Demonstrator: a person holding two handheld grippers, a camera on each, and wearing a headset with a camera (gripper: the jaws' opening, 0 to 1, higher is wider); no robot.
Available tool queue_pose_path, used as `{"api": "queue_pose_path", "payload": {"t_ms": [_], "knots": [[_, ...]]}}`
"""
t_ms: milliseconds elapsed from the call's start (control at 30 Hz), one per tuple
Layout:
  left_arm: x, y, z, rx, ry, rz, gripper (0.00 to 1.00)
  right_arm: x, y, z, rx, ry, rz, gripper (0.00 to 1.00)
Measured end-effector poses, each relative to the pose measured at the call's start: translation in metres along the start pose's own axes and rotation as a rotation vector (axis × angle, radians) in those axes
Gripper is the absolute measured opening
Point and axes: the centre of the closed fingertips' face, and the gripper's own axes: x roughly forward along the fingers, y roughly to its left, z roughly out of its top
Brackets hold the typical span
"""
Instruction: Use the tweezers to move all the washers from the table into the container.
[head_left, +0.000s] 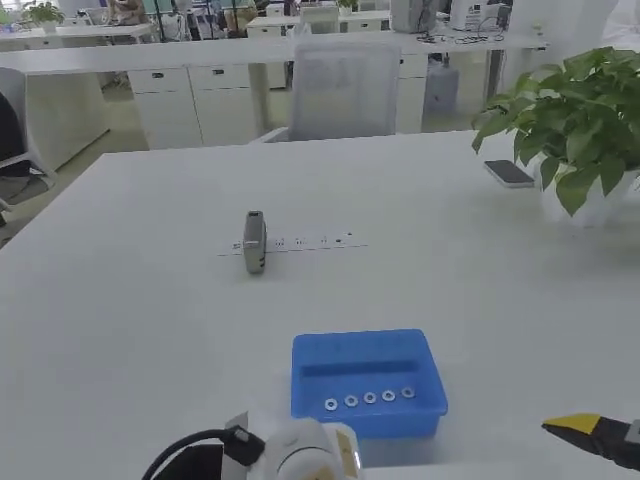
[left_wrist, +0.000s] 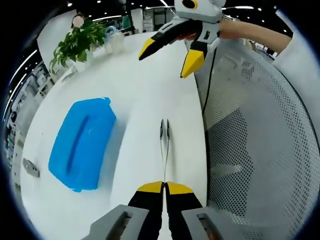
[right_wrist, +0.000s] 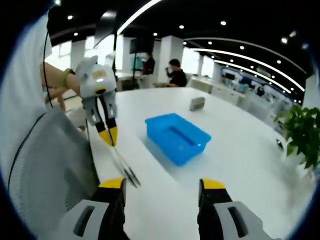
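Left hand-held gripper: its yellow-tipped jaws are pressed together on the rear end of the tweezers. In the head view its white body sits at the bottom edge, just in front of the container.
Tweezers: slim and metal, they stick straight out from the left jaws over the desk's near edge. Their two prongs are close together and nothing shows between the tips. Whether the tips touch the desk cannot be told.
Right hand-held gripper: the jaws are spread wide with nothing between them. It is held above the near edge of the desk, facing the left one. In the head view one yellow tip shows at the lower right, well apart from the container.
Washers: five small silver rings lie in a slightly slanted row on the container's floor, along its near wall.
Blue container: a shallow rectangular plastic tray, flat on the desk near the front edge, between the two hand-held grippers.
Desk: white and broad.
Grey device: a small block standing beyond the container, at the left end of a flush socket strip.
Phone: lies dark and flat at the far right, just beside the potted plant.
Office chair: pale, pushed in at the desk's far side.
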Motion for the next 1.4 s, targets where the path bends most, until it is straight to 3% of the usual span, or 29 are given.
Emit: {"api": "queue_pose_path", "payload": {"t_ms": [267,400,700,767,833,900,1067,1200,1300,1367,1400], "knots": [[0.009,-0.001,-0.010,0.016,0.081,-0.006,0.00,-0.012,0.005,0.002,0.069,-0.032,-0.034,0.63],[0.012,-0.001,-0.013,0.027,0.112,-0.008,0.00,-0.016,0.001,0.003,0.083,-0.040,-0.059,0.62],[0.012,-0.002,-0.015,0.037,0.105,-0.008,0.00,-0.032,-0.005,0.002,0.089,-0.055,-0.104,0.62],[0.012,-0.004,-0.015,-0.003,0.089,-0.023,0.01,-0.036,-0.005,0.005,0.098,-0.073,-0.114,0.63],[0.011,-0.009,-0.015,-0.109,0.068,-0.041,0.07,-0.037,-0.004,0.010,0.113,-0.091,-0.108,0.63],[0.008,-0.009,-0.010,-0.186,0.022,-0.028,0.18,-0.036,-0.004,0.015,0.134,-0.109,-0.092,0.63],[-0.016,-0.007,0.002,-0.397,-0.130,0.058,0.30,-0.039,-0.009,0.027,0.167,-0.139,-0.075,0.69],[-0.045,0.000,0.016,-0.604,-0.333,0.164,0.48,-0.043,-0.015,0.043,0.205,-0.223,-0.073,0.76],[-0.077,0.009,0.026,-0.654,-0.508,0.308,0.58,-0.043,-0.017,0.047,0.202,-0.243,-0.074,0.85],[-0.090,0.012,0.028,-0.701,-0.575,0.371,0.65,-0.044,-0.019,0.048,0.197,-0.247,-0.076,0.89],[-0.099,0.014,0.032,-0.707,-0.631,0.412,0.68,-0.046,-0.021,0.050,0.194,-0.255,-0.076,0.90]]}}
